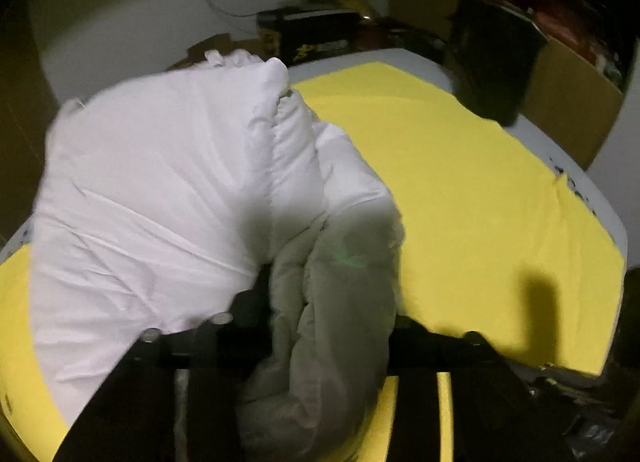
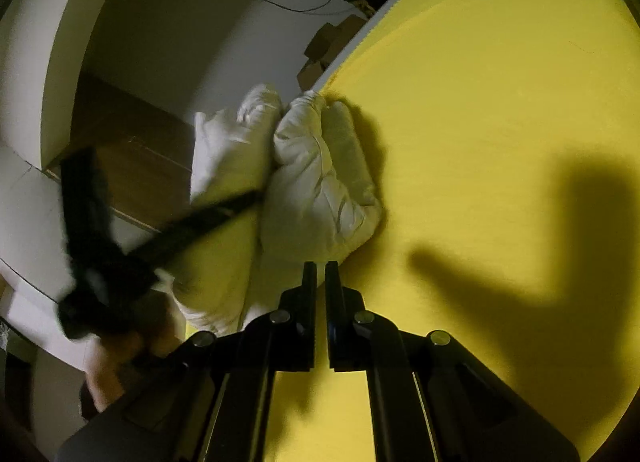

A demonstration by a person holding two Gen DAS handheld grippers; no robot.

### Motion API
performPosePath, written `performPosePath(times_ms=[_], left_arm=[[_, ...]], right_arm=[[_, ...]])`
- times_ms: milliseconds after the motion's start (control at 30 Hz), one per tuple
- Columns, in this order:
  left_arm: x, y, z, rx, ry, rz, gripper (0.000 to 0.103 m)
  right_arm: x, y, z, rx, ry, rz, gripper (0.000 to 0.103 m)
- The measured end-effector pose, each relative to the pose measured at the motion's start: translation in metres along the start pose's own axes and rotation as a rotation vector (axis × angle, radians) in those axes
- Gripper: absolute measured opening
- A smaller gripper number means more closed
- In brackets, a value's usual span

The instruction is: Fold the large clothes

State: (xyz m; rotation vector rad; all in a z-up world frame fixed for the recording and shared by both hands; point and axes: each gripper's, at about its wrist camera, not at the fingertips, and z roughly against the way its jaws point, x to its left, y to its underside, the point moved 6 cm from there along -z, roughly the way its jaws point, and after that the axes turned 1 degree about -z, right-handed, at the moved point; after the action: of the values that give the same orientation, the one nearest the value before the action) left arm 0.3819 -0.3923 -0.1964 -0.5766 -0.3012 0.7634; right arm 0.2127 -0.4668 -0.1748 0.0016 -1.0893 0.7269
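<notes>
- Your left gripper (image 2: 256, 198) comes in from the lower left of the right wrist view, a blurred dark bar with its tip in the white padded jacket (image 2: 320, 182). In its own view cloth drapes over the fingers, so you cannot tell whether the jaws pinch it.
- The jacket lies centre-left, bunched at the edge of the yellow sheet (image 2: 500, 122): puffy, quilted, slippery-looking. I judge it may spring open or slide off that edge if released loosely.
- Your right gripper (image 2: 321, 268), lower centre, has its jaws almost pressed together on nothing, with its tips just beside the bundle.
- The sheet looks flat and matte.
</notes>
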Motion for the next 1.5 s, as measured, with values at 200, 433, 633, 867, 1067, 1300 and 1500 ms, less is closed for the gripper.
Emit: performPosePath(times_ms=[200, 433, 633, 867, 1067, 1300, 1500], left_arm=[[-0.006, -0.003, -0.036, 0.002, 0.015, 0.007, 0.084], [0.004, -0.006, -0.016, -0.084, 0.092, 0.044, 0.092], [0.017, 0.018, 0.093, -0.184, 0.298, 0.087, 0.103], [0.096, 0.056, 0.216, -0.468, 0.146, 0.13, 0.103], [0.161, 0.099, 0.246, -0.493, 0.067, 0.292, 0.103], [0.179, 0.121, 0.243, -0.449, 0.084, 0.363, 0.103], [0.188, 0.138, 0.241, -0.43, 0.096, 0.356, 0.103]], right_arm=[[0.002, -0.004, -0.015, -0.009, 0.017, -0.028, 0.01], [-0.007, -0.008, 0.013, -0.056, 0.019, -0.013, 0.016], [-0.012, -0.024, 0.037, -0.146, 0.069, 0.016, 0.049], [0.053, -0.03, 0.0, -0.09, 0.073, 0.215, 0.08], [0.12, -0.045, -0.026, -0.067, 0.076, 0.434, 0.082], [0.112, -0.025, -0.134, 0.375, 0.374, 0.605, 0.082], [0.073, -0.039, -0.132, 0.335, 0.178, 0.407, 0.023]])
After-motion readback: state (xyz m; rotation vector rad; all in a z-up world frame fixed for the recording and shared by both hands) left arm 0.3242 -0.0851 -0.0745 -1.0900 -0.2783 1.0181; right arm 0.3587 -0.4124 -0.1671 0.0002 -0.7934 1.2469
